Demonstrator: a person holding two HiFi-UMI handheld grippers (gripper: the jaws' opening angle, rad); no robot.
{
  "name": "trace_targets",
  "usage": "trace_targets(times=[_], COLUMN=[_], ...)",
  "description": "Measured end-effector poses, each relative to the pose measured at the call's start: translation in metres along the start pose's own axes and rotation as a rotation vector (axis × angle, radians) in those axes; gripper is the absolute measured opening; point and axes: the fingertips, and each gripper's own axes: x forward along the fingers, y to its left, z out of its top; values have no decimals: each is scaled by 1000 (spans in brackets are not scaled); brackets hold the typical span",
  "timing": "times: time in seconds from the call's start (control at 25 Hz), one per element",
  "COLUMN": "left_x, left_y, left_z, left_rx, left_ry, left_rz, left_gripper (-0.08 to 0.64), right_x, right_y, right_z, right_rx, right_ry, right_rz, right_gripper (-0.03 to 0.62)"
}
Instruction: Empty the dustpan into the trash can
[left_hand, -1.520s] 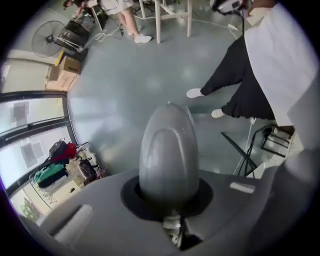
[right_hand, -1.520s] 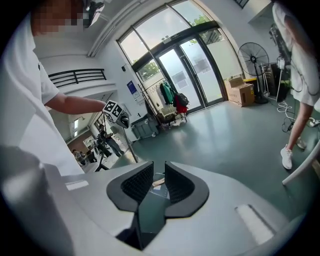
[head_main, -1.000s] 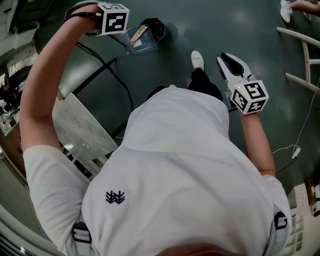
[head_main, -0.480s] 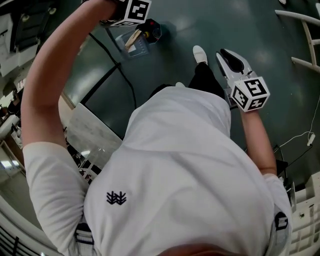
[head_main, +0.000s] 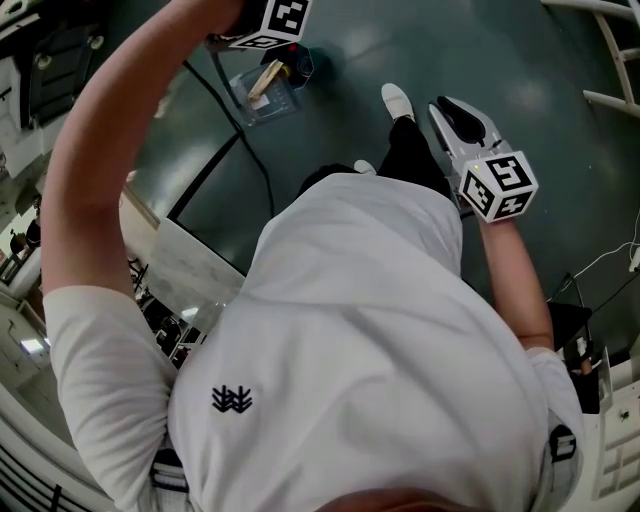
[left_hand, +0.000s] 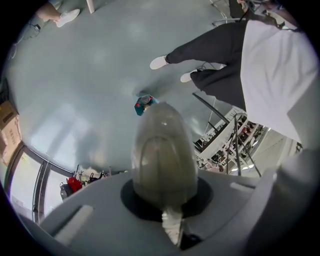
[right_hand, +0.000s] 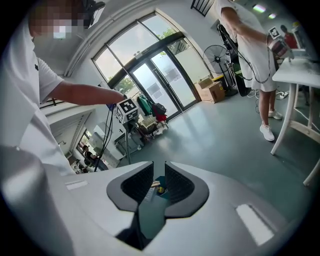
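Note:
A clear plastic dustpan (head_main: 262, 88) with a wooden stick in it hangs just under my raised left gripper (head_main: 258, 42). In the left gripper view it fills the middle as a cloudy rounded shell (left_hand: 162, 155), and my left gripper (left_hand: 172, 220) is shut on its near end. The small dark trash can (head_main: 300, 62) stands on the green floor right beside the dustpan; it shows as a teal and red thing (left_hand: 143, 104) beyond the shell. My right gripper (head_main: 458, 112) hangs low at my right side, jaws shut to a narrow slit (right_hand: 159, 172), holding nothing.
A pale marble-topped table (head_main: 170, 268) stands at my left with a black cable (head_main: 255, 165) on the floor by it. White frame legs (head_main: 612, 100) stand at the far right. Another person (right_hand: 250, 45) stands by a white table (right_hand: 302, 75), near a fan (right_hand: 215, 55).
My left arm has lifted higher and carried the dustpan toward the top of the head view, closer to the trash can. The right gripper has barely moved.

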Motion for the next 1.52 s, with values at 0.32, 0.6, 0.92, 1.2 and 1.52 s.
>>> trace_targets(times=[0.32,0.6,0.92,1.2,1.52], left_x=[12,27,66,86,136], left_y=[1,-31,-97,-177,-288], left_z=[6,-19,-44,-64,-48], left_rx=[19,-65,-208,-357,-528], left_ry=[5,-57,-180,-279,-417], left_rz=[-66,-80,-158,-181,-211], left_gripper=[55,55,55,55,55], right_x=[5,25,65,83,88], right_y=[-14,-2,40,94,158], right_z=[18,27,36,34,12], right_rx=[-15,-111,-236,-364,-501], right_ry=[-2,57,138,188,245], right_rz=[6,87,238,365,469], right_gripper=[71,71,71,71,55])
